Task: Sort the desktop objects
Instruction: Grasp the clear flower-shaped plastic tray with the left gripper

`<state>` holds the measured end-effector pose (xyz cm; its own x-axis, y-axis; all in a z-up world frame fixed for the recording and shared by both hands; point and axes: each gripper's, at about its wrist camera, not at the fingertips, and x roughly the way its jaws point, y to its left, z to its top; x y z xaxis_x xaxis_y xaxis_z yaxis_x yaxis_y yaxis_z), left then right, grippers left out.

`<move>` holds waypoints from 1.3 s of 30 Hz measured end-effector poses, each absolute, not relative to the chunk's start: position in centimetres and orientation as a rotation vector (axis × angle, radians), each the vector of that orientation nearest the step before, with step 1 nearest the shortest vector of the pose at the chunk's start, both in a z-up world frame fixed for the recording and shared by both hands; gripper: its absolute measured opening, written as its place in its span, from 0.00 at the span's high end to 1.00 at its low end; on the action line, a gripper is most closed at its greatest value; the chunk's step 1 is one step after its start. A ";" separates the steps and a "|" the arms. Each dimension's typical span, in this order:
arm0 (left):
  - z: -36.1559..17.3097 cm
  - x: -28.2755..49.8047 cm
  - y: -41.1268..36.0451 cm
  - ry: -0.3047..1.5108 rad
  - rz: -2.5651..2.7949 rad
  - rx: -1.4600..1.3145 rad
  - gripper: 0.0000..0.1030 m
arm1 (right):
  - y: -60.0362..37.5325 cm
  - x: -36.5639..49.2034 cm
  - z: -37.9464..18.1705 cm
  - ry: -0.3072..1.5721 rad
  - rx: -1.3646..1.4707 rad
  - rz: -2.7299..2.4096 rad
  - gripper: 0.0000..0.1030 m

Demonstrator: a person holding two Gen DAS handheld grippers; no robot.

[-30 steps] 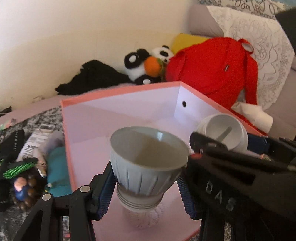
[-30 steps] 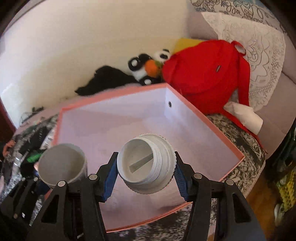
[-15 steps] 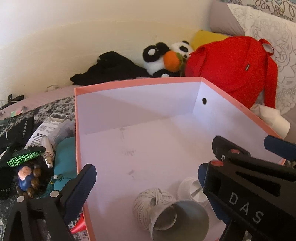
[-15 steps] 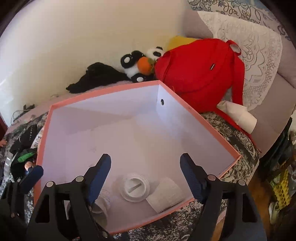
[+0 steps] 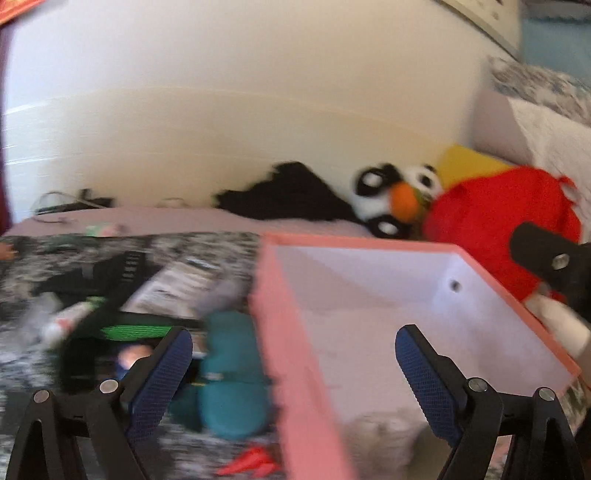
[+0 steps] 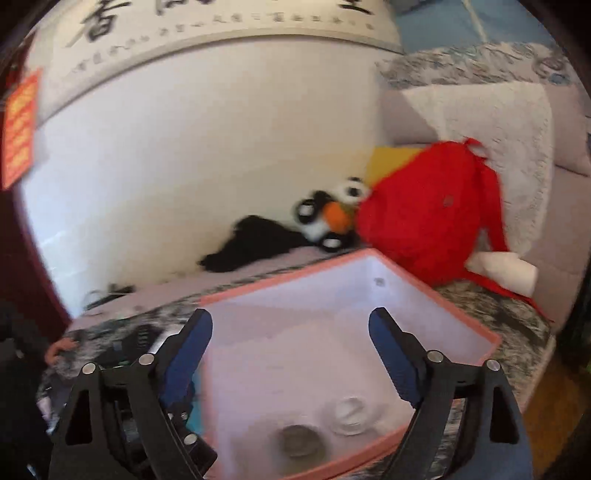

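Pink box [image 6: 436, 291]: open-topped, salmon rim, pale inner walls with a small round hole high on the far wall; standing on the mottled grey-and-white cover [image 6: 491, 314].
Box contents, right wrist view: grey cup [image 6: 300, 445] lying near the front wall, mouth toward the camera; white ribbed cap [image 6: 349, 410] just beside it, to its right; both blurred.
Box contents, left wrist view: only a pale blurred lump [image 5: 384, 432] at the near corner, not identifiable.
Left gripper [image 5: 293, 363]: jaws wide apart, blue pads bare, nothing between them; near rim of the box seen through the gap.
Right gripper [image 6: 291, 345]: jaws opening, nothing gripped; poised above the box, floor of the box seen between the fingers.
Unsorted objects: left of the box on the cover; teal pouch [image 5: 232, 373] just beside the box wall, green-and-black item [image 5: 129, 328] further left, printed paper [image 5: 177, 288] behind, red scrap [image 5: 251, 461] at the lower edge; all smeared by motion.
Black fabric [image 5: 288, 195]: bunched against the wall behind the box.
Panda plush [image 5: 395, 203]: black and white with an orange ball, between the black fabric and the red bag.
Red bag [image 6: 428, 214]: behind the far right corner of the box, leaning on a pale lace-patterned cushion [image 6: 509, 140].
Yellow cushion [image 5: 465, 162]: partly hidden behind the red bag.
White cloth [image 6: 502, 273]: at the foot of the red bag, right of the box.
Wall: cream, with a calligraphy scroll [image 6: 221, 33] along the top and a red notice [image 6: 20, 129] at left.
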<state>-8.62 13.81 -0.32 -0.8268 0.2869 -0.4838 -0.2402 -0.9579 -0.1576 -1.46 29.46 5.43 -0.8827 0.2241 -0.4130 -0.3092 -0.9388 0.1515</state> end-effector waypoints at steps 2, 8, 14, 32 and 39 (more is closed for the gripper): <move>-0.5 -8.8 11.6 -0.091 2.814 -0.766 0.10 | 26.8 -2.0 5.6 0.284 -0.580 2.848 0.13; -1.9 -9.4 4.6 0.012 2.942 -0.842 0.10 | 18.5 -4.9 4.4 0.202 -0.703 2.985 0.13; -4.2 -11.7 -2.7 0.041 2.956 -0.927 0.10 | 12.9 -7.7 3.0 0.181 -0.841 3.043 0.13; -11.4 -25.2 -10.0 -0.219 2.752 -1.044 0.10 | 11.3 -11.2 -0.3 0.026 -0.988 2.974 0.13; -13.9 -27.6 -11.4 -0.317 2.704 -1.106 0.06 | 13.3 -13.5 -2.3 0.350 -1.198 3.049 0.13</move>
<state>-27.60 -11.36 -13.86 -0.6989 0.2660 -0.6639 -0.1052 -0.9564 -0.2724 -13.46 13.27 -2.33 -0.7255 -0.2180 -0.6528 0.0645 -0.9659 0.2508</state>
